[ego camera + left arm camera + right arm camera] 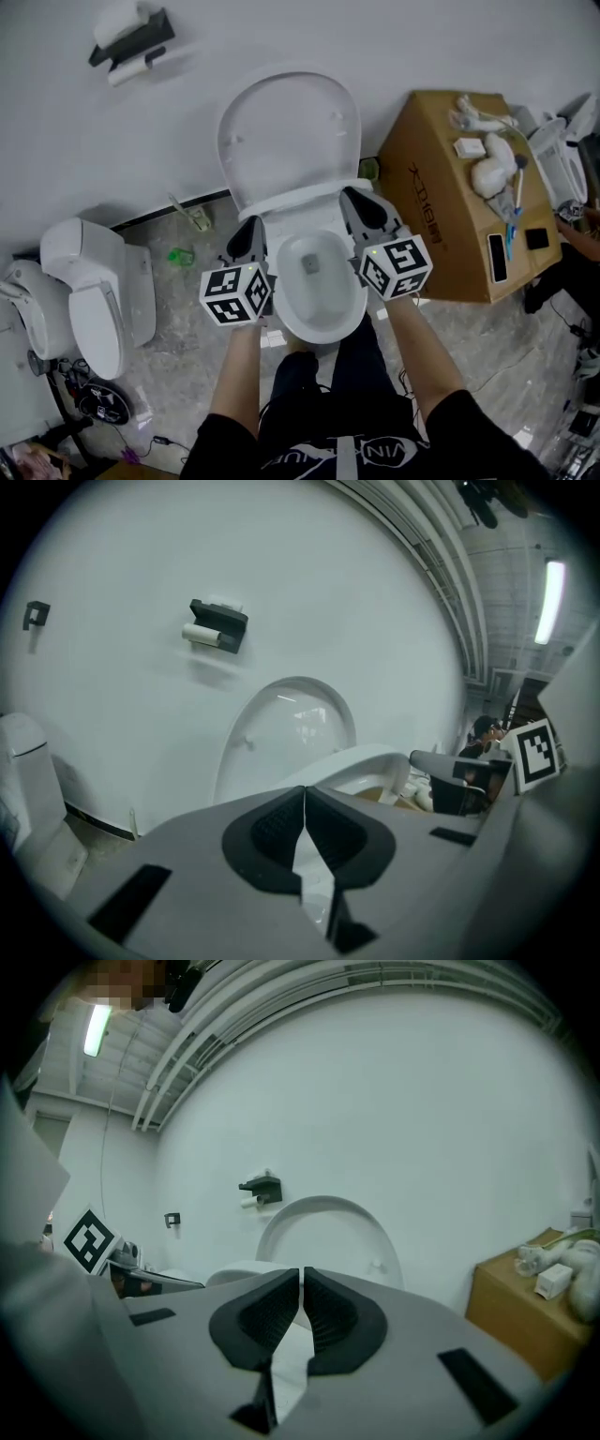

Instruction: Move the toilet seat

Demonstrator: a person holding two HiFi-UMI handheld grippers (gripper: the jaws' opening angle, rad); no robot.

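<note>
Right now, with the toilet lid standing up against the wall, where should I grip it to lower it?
Likely the upper side rim of the lid, approached from the side. It stands upright, hinged below, so the top swings freest; the rim is thin, and the wall sits behind.

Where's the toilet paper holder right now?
Head view, upper left: the toilet paper holder hangs on the white wall, up and left of the raised toilet lid.
</note>
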